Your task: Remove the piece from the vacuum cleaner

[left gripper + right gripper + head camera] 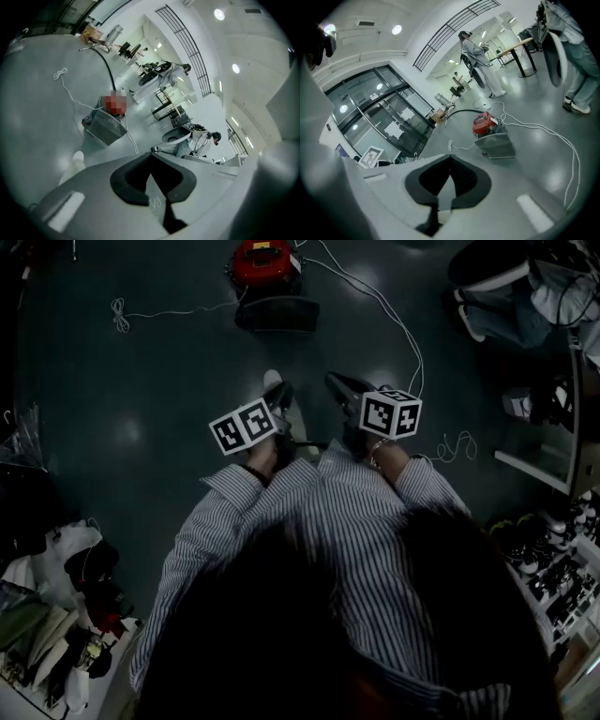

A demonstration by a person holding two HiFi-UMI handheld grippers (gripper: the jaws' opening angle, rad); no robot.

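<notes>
The person in a striped shirt (319, 521) stands on a dark floor (141, 381) and holds both grippers out in front, close side by side. The left gripper (279, 395) has its jaws shut tight, with the dark pads (136, 180) meeting at the tip and nothing between them. The right gripper (342, 385) looks the same: its jaws are shut, the pads (464, 180) touch, and it holds nothing. Each gripper has a cube (389, 413) with black and white square marks on it. The red vacuum (265, 263) sits on the floor ahead of the grippers, well apart from them. A grey piece (277, 313) sits at the vacuum's front, on the side nearer the person. A white cord (394, 315) runs from the vacuum across the floor. There is a small label on top of the vacuum (483, 124), but it is too small to read. In the right gripper view a white sheet (370, 156) with a black square mark stands by a glass wall (384, 117). Far back, a person (476, 51) stands near a worktop (515, 47).
</notes>
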